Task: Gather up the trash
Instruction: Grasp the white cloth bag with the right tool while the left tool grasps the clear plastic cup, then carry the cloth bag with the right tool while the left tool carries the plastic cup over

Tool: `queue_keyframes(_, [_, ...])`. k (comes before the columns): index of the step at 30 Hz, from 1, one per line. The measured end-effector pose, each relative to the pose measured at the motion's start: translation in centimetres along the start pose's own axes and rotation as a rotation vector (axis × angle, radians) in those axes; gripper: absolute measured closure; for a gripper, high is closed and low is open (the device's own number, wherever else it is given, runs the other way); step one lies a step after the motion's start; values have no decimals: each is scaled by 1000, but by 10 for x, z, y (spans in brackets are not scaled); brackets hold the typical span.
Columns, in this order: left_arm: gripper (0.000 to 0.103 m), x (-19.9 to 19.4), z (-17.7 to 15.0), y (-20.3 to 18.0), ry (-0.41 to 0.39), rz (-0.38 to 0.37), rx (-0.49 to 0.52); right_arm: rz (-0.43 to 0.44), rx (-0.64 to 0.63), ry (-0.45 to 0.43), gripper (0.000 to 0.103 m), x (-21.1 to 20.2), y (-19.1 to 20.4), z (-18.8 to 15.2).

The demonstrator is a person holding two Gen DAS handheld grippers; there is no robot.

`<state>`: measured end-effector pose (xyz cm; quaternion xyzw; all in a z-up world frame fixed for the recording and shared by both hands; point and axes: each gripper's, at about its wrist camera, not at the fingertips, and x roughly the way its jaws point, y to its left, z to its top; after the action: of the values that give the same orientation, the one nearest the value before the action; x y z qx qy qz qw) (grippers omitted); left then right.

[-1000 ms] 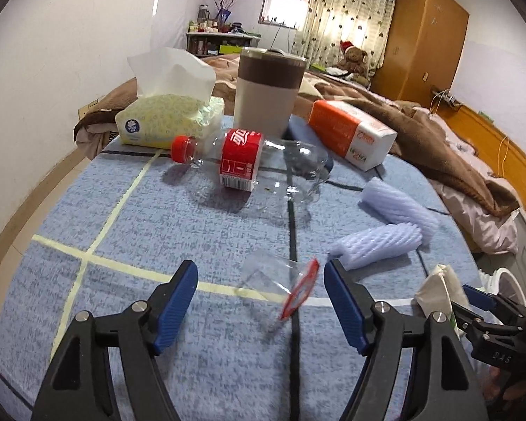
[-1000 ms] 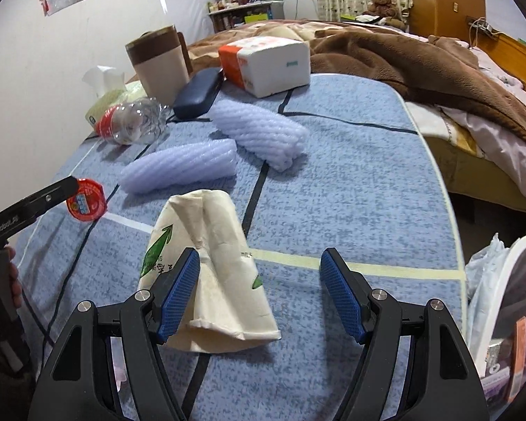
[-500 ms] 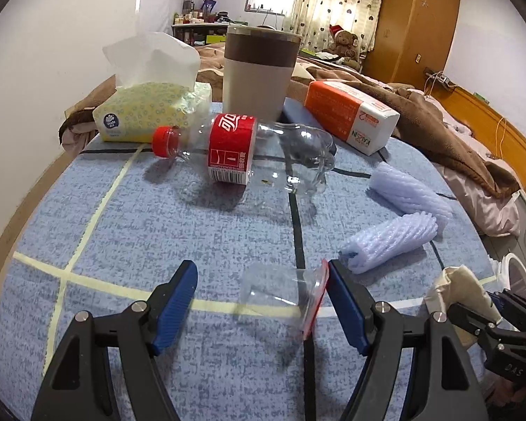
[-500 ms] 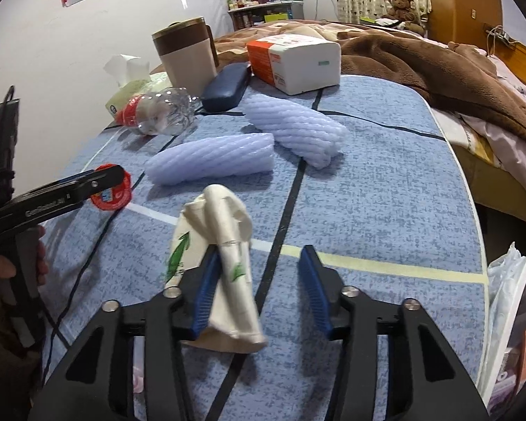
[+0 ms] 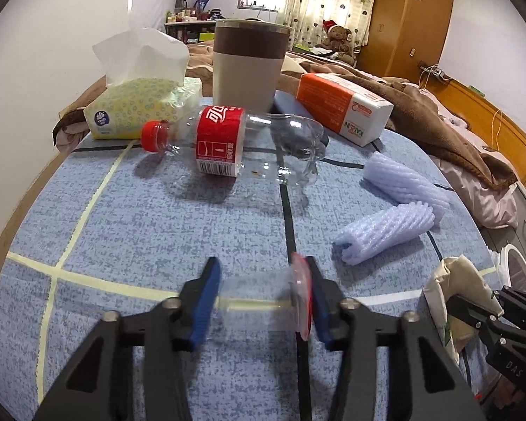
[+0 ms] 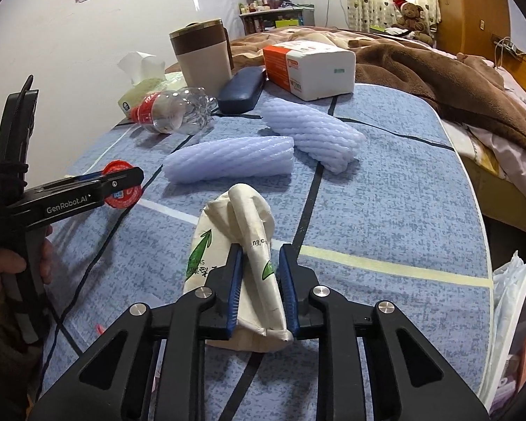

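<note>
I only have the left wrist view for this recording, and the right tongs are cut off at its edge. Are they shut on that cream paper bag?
Observer: Yes. The right wrist view shows the right tongs shut on a raised fold of the paper bag.
Operator: What is the red thing against my left tongs?
Observer: Seen face-on from the right wrist, it is a round red lid, on the clear cup that the left tongs grip.
Operator: What is the blue patch behind the bottle?
Observer: A closed dark blue case, lying flat between the tumbler and the orange-white pack.
</note>
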<state>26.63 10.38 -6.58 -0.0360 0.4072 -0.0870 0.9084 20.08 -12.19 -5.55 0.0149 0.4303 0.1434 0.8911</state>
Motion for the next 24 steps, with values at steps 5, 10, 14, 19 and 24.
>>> queue_keyframes(5, [58,-2,-1,-4,-5,11,18,-3,0,-10,88,-1,1,0])
queue_keyframes(10, [58,-7,-4,-8,-10,11,27,-7,-4,-17,91,-3,2,-1])
queue_keyframes(14, [58,-15,-6,-13,-21,16,37,-21,-5,-26,92,-6,2,-2])
queue_keyframes(19, [58,-30,-6,-20,-43,20,53,-28,2,-49,93,-15,1,-2])
queue_keyframes(24, [58,-47,-7,-26,-73,14,60,-35,3,-73,94,-26,0,-2])
